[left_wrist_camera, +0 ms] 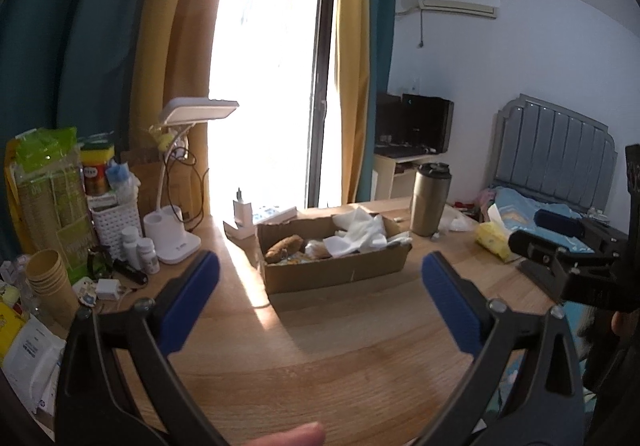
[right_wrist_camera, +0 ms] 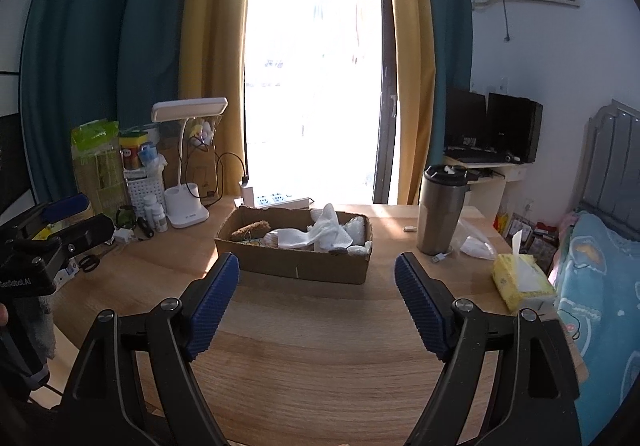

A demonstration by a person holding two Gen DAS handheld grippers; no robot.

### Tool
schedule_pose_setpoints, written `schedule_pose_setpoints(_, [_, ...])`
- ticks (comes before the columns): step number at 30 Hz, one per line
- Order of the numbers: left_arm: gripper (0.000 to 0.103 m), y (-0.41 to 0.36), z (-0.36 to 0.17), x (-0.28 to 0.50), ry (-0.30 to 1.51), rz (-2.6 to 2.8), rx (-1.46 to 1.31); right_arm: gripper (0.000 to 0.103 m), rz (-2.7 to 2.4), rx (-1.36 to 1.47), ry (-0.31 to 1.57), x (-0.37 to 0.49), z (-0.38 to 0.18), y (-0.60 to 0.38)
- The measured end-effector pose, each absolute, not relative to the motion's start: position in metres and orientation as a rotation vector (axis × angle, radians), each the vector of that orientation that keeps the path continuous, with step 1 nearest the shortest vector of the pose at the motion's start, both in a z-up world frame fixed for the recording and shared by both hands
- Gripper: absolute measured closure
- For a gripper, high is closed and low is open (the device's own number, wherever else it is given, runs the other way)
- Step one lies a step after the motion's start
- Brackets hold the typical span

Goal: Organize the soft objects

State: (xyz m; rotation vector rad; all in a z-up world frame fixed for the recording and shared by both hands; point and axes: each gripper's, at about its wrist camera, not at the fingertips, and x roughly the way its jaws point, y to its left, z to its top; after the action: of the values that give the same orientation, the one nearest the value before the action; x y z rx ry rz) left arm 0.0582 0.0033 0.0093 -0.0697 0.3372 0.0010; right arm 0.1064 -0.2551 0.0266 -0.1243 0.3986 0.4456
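Observation:
A low cardboard box (left_wrist_camera: pixel 336 270) (right_wrist_camera: pixel 296 266) stands on the wooden table (left_wrist_camera: pixel 340 366) (right_wrist_camera: pixel 312 346) near the window. In it lie a brown fuzzy object (left_wrist_camera: pixel 285 247) (right_wrist_camera: pixel 251 230), crumpled white cloths (left_wrist_camera: pixel 360 234) (right_wrist_camera: pixel 320 232) and other soft pieces. My left gripper (left_wrist_camera: pixel 320 278) is open, well short of the box, with nothing between its blue pads. My right gripper (right_wrist_camera: pixel 317 278) is open too and holds nothing, with the box's front wall beyond its tips. Each gripper shows in the other's view, the right one (left_wrist_camera: pixel 560 246) at the right edge and the left one (right_wrist_camera: pixel 60 230) at the left edge.
A steel tumbler (left_wrist_camera: pixel 430 200) (right_wrist_camera: pixel 442 208) stands right of the box, a yellow tissue pack (left_wrist_camera: pixel 494 240) (right_wrist_camera: pixel 520 284) further right. A white desk lamp (left_wrist_camera: pixel 176 206) (right_wrist_camera: pixel 186 182), bottles, paper cups (left_wrist_camera: pixel 48 286) and packets crowd the left side. A bed (right_wrist_camera: pixel 600 286) flanks the table's right edge.

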Motion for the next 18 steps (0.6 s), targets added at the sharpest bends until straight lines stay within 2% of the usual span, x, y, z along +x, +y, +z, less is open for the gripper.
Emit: schedule_pose_setpoints(18, [0.001,-0.004,0.0162,0.0517,0.324,-0.002,-0.059,0.02,0.453,-0.122,0.389,0.1019,0.0295,-0.2562])
